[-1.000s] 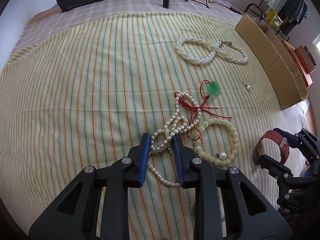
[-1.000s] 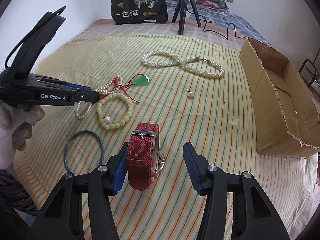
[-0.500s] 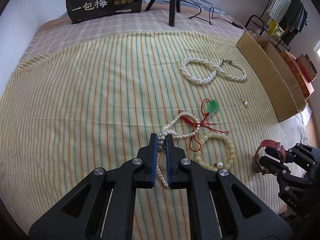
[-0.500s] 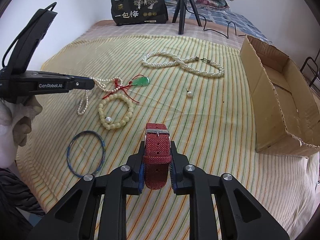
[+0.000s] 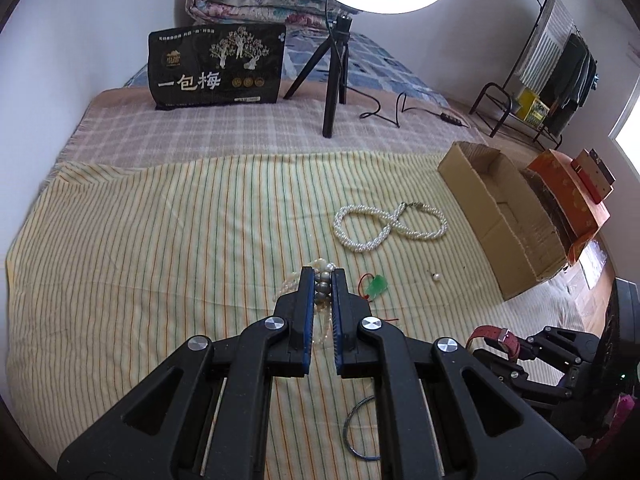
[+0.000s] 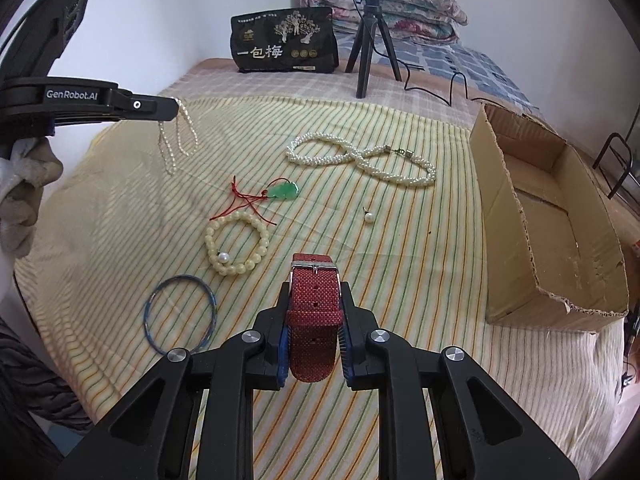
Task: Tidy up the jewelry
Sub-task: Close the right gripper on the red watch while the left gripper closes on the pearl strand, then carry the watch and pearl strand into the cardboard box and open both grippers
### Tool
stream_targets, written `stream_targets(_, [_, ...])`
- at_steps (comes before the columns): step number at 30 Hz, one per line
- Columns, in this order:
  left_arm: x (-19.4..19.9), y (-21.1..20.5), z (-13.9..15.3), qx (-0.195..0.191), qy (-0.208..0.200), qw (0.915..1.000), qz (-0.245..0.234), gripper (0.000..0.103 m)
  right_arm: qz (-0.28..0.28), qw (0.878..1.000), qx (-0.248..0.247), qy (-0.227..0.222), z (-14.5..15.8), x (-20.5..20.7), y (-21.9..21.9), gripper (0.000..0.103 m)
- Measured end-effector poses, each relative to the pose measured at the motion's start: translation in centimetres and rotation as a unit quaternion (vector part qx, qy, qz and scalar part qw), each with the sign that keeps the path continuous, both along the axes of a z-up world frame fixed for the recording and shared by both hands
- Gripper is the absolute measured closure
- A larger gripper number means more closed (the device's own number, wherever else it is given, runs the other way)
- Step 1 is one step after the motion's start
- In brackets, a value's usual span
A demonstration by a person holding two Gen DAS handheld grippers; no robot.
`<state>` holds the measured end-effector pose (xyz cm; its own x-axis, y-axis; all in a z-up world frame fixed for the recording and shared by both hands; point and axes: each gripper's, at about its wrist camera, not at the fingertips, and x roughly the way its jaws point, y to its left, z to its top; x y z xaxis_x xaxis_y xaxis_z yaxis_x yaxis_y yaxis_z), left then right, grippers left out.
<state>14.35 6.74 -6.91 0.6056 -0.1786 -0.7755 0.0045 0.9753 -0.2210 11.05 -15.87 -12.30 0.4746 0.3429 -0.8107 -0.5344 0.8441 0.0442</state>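
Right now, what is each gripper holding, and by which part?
Left gripper: thin white pearl strand, pinched at its bunched top, loops dangling. Right gripper: red woven-strap watch, clamped across the strap below the buckle.

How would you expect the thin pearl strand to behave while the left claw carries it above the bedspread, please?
Probably floppy: the thin pearl strand droops in loose loops from the left claw, off the striped bedspread. It looks light, so it may swing. Only a few beads sit between the closed jaws, so a slip seems possible.
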Motion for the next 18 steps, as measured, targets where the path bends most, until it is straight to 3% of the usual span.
stream_targets(10, [0.2,-1.8,3.1,-0.022,-0.035,0.9991,-0.011,0.097,-0.004,0.999,0.019,-0.032,2.5,0.1,-1.5,0.085])
stream_targets(18, [1.2,-5.0,4.3,-0.034,-0.048,0.9977,-0.034,0.097,-0.044,0.997,0.034,-0.058,4.8,1.6,-4.6,0.085])
